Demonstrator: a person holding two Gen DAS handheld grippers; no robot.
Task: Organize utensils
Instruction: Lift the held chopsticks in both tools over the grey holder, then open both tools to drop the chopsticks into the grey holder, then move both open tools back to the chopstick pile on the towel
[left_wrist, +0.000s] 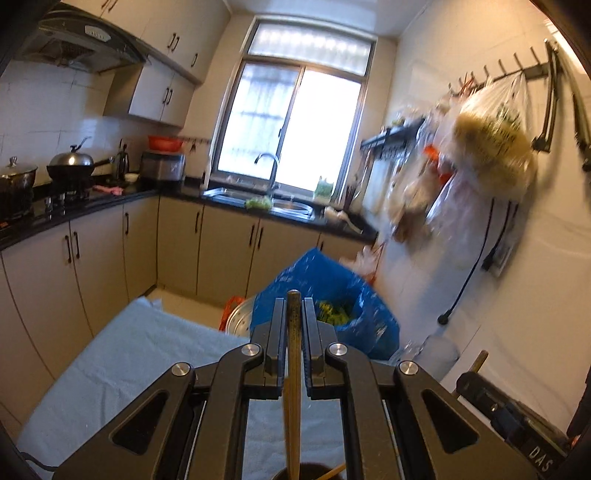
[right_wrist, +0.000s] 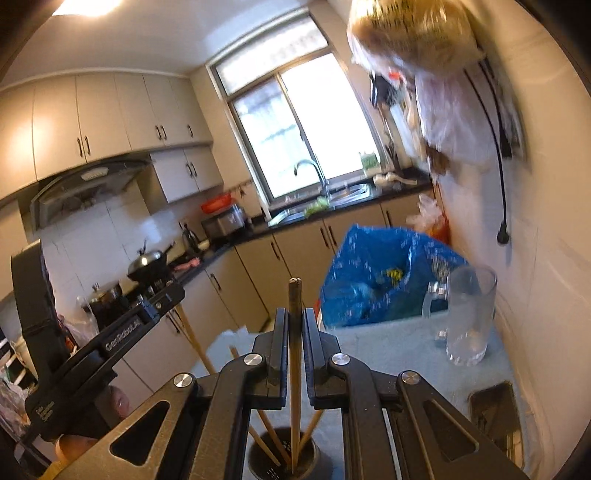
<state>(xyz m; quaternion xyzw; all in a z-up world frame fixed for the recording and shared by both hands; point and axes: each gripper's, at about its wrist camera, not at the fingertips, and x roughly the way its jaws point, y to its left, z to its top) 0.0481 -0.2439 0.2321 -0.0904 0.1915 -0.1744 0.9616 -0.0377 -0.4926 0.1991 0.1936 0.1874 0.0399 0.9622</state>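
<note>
Chopstick looks like worn matt wood, the holder dull metal, the table cloth fuzzy towelling, the mug clear glass, the blue bag crinkly shiny plastic.

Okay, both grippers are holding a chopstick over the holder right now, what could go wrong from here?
1. The left gripper and right gripper each pinch one chopstick over the same small utensil holder; lowered together, the two could collide.
2. Chopsticks already lean inside the holder and could deflect an incoming tip.
3. The glass pitcher stands close on the towel-covered table; a wide swing might knock it.
</note>
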